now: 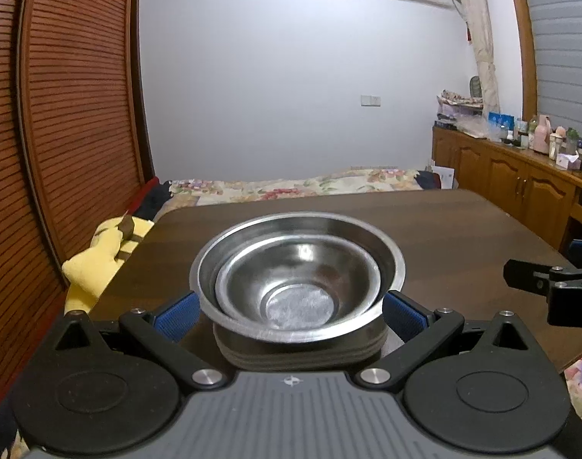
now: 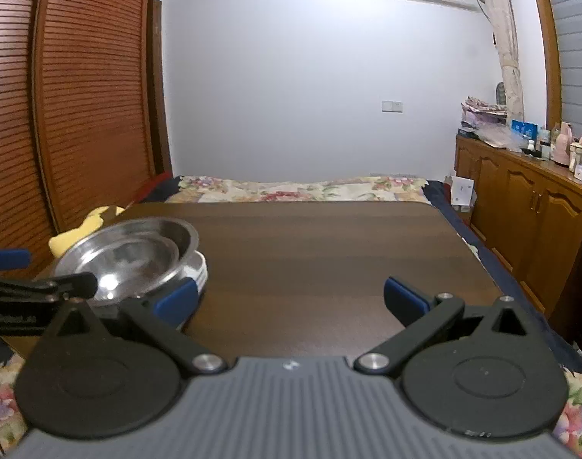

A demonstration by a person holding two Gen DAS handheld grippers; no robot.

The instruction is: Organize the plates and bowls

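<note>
Bowls (image 1: 296, 283), nested steel, sit atop stacked plates (image 1: 302, 352) at our table's (image 1: 463, 229) nine o'clock side. Our left gripper (image 1: 291, 311) straddles them, fingers spread; our right gripper (image 2: 291, 298) gapes empty.

The left gripper (image 1: 291, 313) sits level, jaws spread wide; the right gripper (image 2: 291, 298), at its 3 o'clock, likewise gapes.

Small steel bowl (image 1: 291, 287) nested in larger steel bowl (image 1: 382, 256), atop stacked plates (image 1: 298, 355), seemingly white.
</note>
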